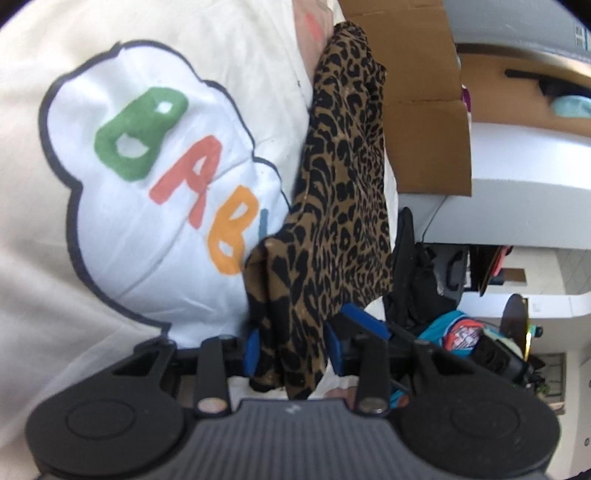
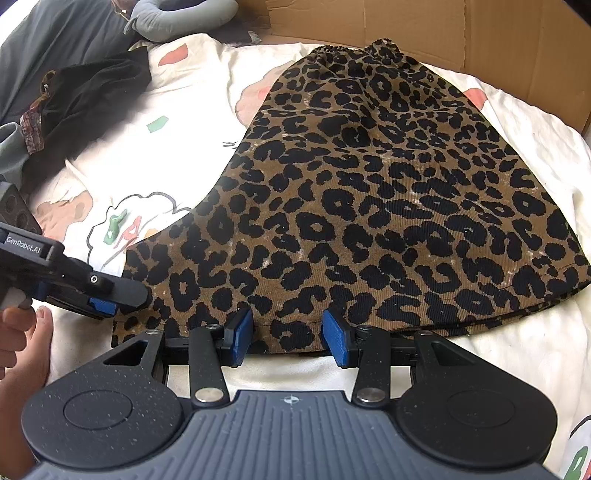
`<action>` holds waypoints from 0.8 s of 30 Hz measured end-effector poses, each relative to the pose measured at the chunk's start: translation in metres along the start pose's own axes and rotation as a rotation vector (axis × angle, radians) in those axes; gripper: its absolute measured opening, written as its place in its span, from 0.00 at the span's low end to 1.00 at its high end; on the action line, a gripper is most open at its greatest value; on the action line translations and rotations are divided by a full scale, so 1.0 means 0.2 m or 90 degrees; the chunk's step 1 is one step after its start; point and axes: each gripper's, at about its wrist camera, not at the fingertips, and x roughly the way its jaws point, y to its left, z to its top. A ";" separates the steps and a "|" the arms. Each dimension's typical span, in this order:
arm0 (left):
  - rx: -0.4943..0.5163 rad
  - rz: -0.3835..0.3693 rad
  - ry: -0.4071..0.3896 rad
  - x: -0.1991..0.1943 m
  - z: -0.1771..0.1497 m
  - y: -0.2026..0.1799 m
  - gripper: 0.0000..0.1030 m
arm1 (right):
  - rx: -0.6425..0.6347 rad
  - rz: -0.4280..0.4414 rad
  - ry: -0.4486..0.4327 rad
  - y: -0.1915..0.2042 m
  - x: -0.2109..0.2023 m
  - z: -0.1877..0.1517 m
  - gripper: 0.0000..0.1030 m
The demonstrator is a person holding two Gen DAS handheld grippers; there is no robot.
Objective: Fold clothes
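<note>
Two claws work the leopard-print skirt point(image 2: 369, 192): left gripper point(image 1: 291, 350) pinches its corner, right gripper point(image 2: 288, 339) stands spread over the bottom-centre hem (not pinching). Lift both corners evenly.

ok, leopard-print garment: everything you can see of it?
The leopard-print garment is tan with black spots, in a ribbed, corduroy-like fabric. It has a gathered elastic band at its far end by the cardboard box and flares toward the near hem. It lies mostly flat on the cream printed sheet. The left gripper has one bunched hem corner between its blue pads; the right gripper straddles the hem.
</note>
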 end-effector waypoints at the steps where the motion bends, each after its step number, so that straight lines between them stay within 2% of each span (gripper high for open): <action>1: -0.002 -0.002 0.000 0.00 0.00 0.01 0.36 | 0.000 0.000 0.000 0.00 0.00 0.00 0.48; 4: -0.005 -0.001 0.006 0.00 -0.01 0.03 0.28 | 0.000 0.000 0.000 0.00 0.00 0.00 0.48; 8: -0.006 0.003 0.013 0.00 -0.03 0.03 0.25 | 0.003 0.000 -0.001 0.00 0.00 0.00 0.48; 10: -0.005 0.010 0.016 0.01 -0.03 0.03 0.14 | 0.005 0.000 -0.003 -0.01 0.00 0.00 0.48; 12: -0.007 0.017 0.019 0.02 -0.03 0.03 0.10 | 0.008 0.001 -0.006 -0.01 -0.01 0.00 0.48; 18: 0.014 0.020 0.010 -0.04 -0.02 -0.01 0.07 | 0.035 -0.008 -0.044 -0.07 -0.08 0.01 0.48; 24: 0.028 0.034 -0.001 -0.10 -0.01 -0.05 0.07 | 0.082 -0.055 -0.083 -0.25 -0.15 0.03 0.48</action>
